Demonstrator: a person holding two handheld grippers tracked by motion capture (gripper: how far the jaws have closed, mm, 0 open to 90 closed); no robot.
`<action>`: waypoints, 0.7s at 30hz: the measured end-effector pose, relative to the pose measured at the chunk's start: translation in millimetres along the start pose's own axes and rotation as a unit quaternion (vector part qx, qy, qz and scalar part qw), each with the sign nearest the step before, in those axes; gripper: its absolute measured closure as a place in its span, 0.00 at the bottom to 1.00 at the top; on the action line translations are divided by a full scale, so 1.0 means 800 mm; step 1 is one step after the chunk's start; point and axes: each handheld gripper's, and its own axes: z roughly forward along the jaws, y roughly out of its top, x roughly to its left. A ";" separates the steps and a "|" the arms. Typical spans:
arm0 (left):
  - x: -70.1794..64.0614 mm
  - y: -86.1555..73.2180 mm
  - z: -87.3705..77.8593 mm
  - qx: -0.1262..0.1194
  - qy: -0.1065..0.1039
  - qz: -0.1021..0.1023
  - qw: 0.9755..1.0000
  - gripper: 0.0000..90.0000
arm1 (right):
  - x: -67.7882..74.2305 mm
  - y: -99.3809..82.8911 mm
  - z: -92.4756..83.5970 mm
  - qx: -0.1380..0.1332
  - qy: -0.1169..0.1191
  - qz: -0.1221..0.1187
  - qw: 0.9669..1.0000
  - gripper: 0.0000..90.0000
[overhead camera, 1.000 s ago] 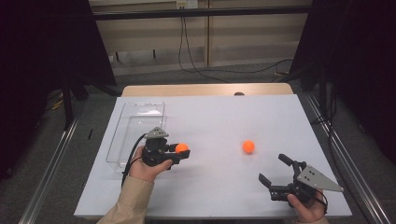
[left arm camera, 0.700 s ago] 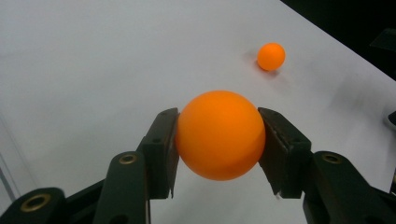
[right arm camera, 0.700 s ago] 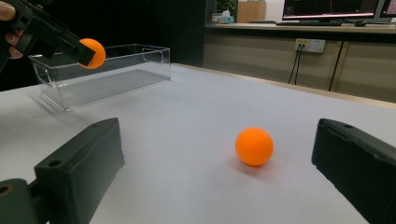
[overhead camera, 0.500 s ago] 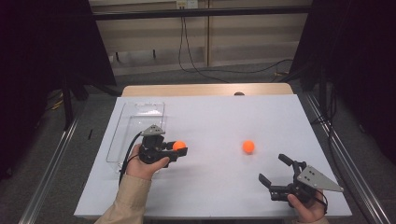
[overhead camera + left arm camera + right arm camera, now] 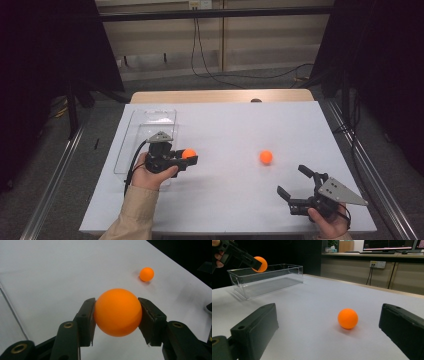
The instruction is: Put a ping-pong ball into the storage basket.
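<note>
High view looks down; both gripper views share the loose ball [image 5: 347, 318]

Left tool [image 5: 117, 315] clamping orange ball [image 5: 117, 312], second ball [image 5: 146, 274] beyond on white table [image 5: 62, 270]

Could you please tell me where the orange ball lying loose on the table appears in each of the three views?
High view: the loose orange ball lies right of centre on the white table.
Left gripper view: the same ball sits upper right, beyond the held ball.
Right gripper view: it rests at centre, between the open jaws.
Shared landmark: the clear plastic box, also in the right gripper view.
</note>
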 end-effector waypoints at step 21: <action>0.009 0.002 -0.008 -0.007 0.009 -0.007 1.000 0.57 | -0.001 0.000 0.000 -0.001 0.000 0.001 1.000 0.02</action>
